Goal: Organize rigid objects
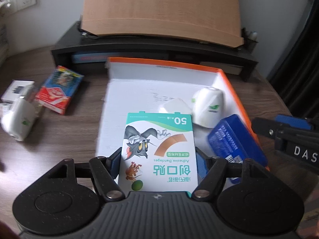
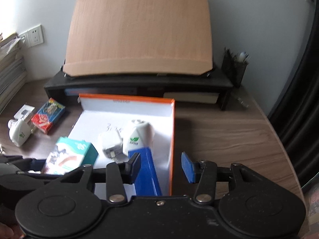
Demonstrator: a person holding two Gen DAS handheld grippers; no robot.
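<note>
A: What lies left on the wooden desk?
B: A white plug-in device, then a red-and-blue carton.
A: And the left gripper?
B: Clamped on the adhesive bandage box, held over the near edge of the orange-rimmed tray.
A: Inside the tray?
B: A white charger, a white device with a green leaf, a blue box.
A: The right gripper?
B: Parted, gripping nothing; the blue box lies beside its left finger.

Grey wall, wood desk, black riser shelf.
</note>
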